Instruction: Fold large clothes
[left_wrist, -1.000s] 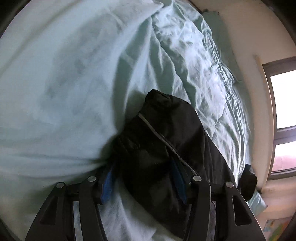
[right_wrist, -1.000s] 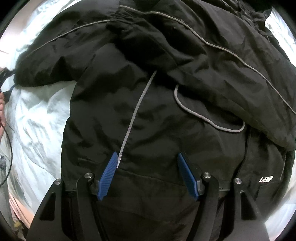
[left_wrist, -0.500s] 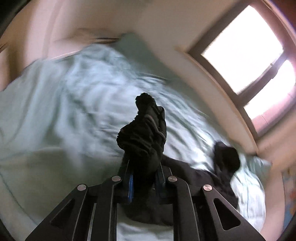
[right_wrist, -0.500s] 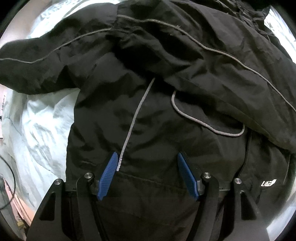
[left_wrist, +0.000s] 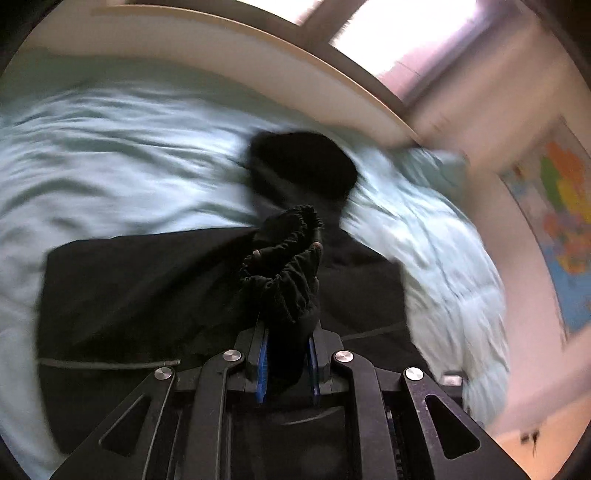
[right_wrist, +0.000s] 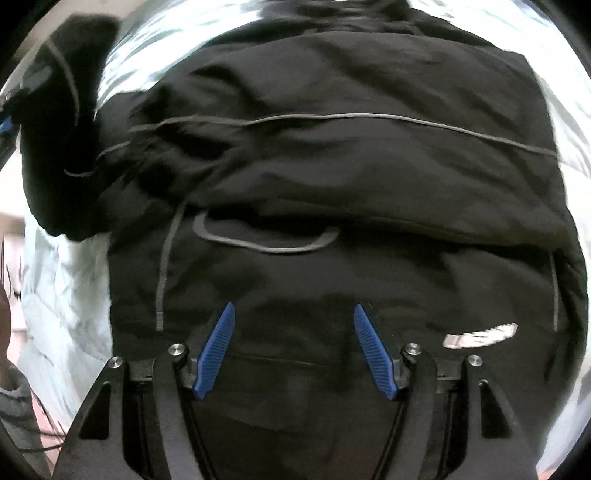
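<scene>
A large black jacket (right_wrist: 332, 177) with thin grey piping lies spread on a pale green bed. My left gripper (left_wrist: 288, 354) is shut on the gathered elastic sleeve cuff (left_wrist: 288, 266), held up above the jacket body (left_wrist: 147, 288). The dark hood (left_wrist: 303, 166) lies beyond, toward the wall. My right gripper (right_wrist: 294, 332) stands open just over the jacket's lower part, nothing between its blue pads (right_wrist: 218, 343). In the right wrist view the lifted sleeve (right_wrist: 62, 122) rises at the upper left, and a white logo (right_wrist: 480, 336) shows at the right.
The pale green bedding (left_wrist: 110, 147) is rumpled around the jacket. A window and pale wall (left_wrist: 295, 62) run behind the bed. A coloured map (left_wrist: 565, 229) hangs at the right. A person's grey sleeve (right_wrist: 14, 410) shows at the left edge.
My left gripper shut on the sleeve cuff, then lifted and swung it across over the jacket body, rolling as it went. The right gripper shifted over the jacket, still open.
</scene>
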